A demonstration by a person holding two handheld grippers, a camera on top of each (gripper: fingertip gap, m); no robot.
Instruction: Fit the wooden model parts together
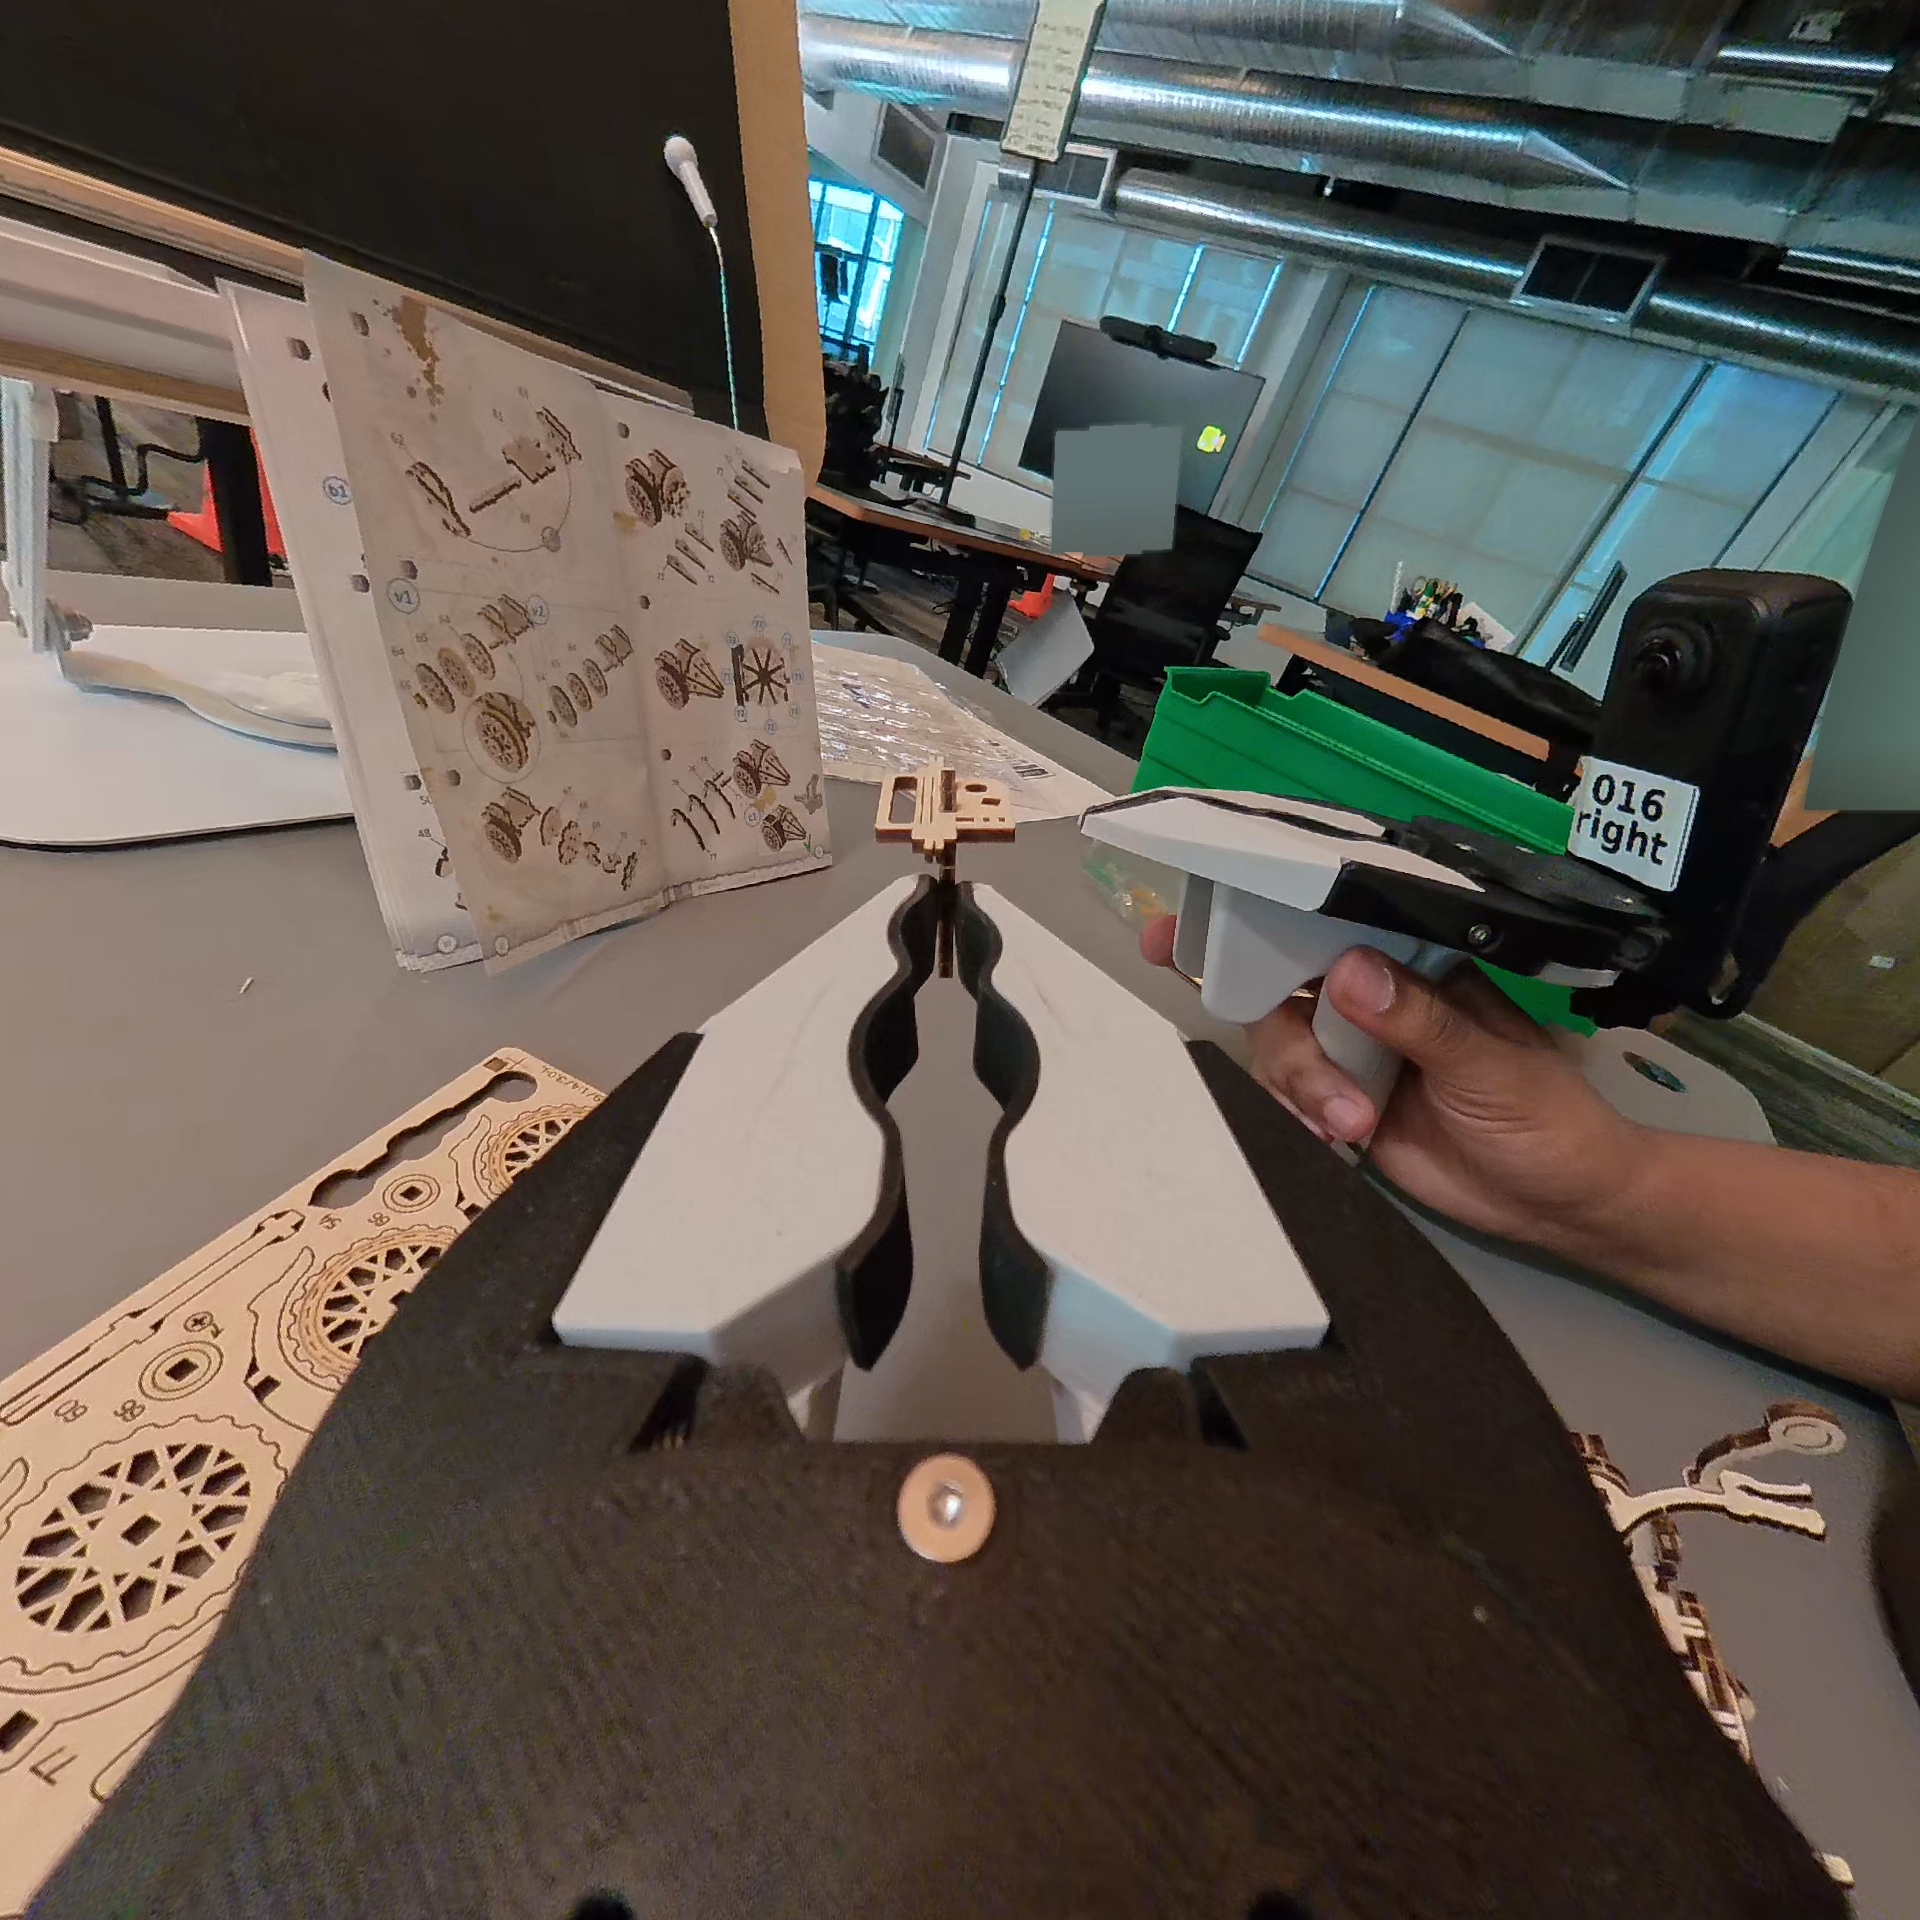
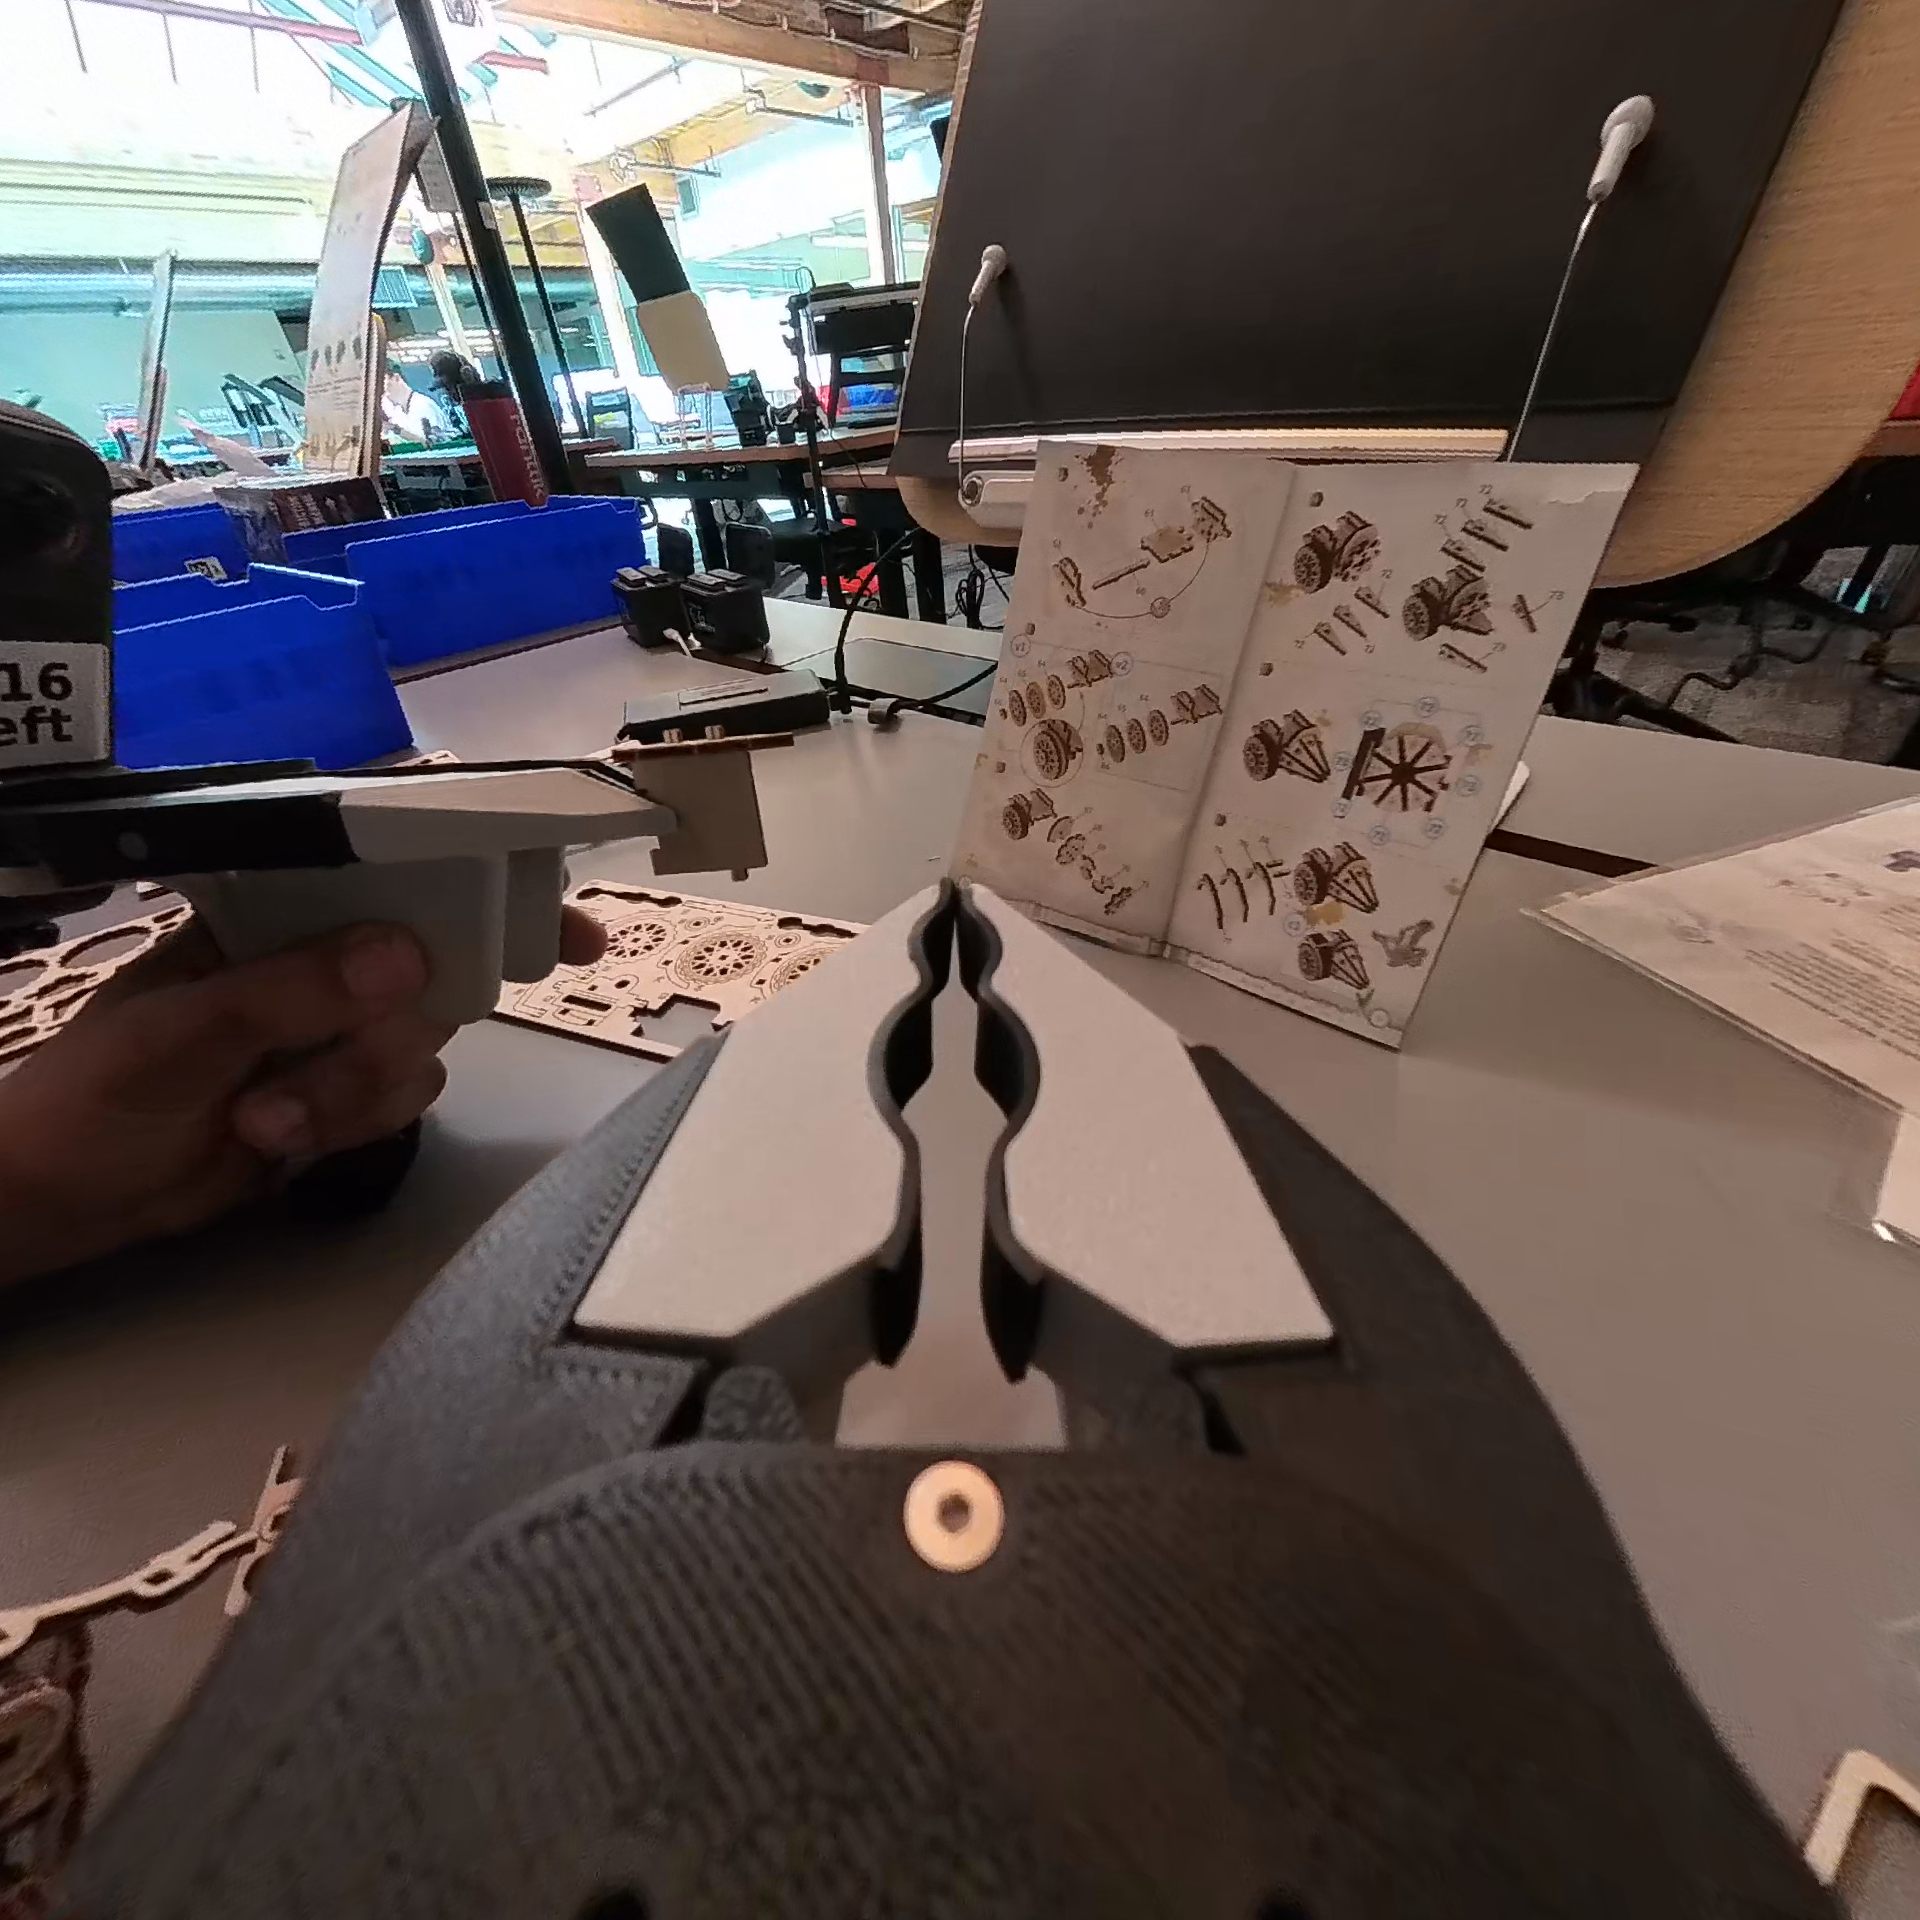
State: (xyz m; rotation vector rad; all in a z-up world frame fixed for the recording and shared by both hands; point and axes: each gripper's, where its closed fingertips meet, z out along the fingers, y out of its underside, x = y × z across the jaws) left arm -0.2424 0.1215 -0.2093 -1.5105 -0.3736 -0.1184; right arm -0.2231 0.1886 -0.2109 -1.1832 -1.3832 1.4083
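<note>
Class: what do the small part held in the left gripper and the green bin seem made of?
Small part: thin pale plywood, matte, judging by its darker cut edges and cutouts. Green bin: probably moulded plastic, with a smooth, slightly glossy, even colour.

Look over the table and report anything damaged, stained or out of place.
The instruction sheet propped upright behind the left gripper carries brown blotches near its top edge and a few lower down, like dried spills. It is also visible in the right wrist view, with a torn upper corner. Nothing else stands out.
</note>
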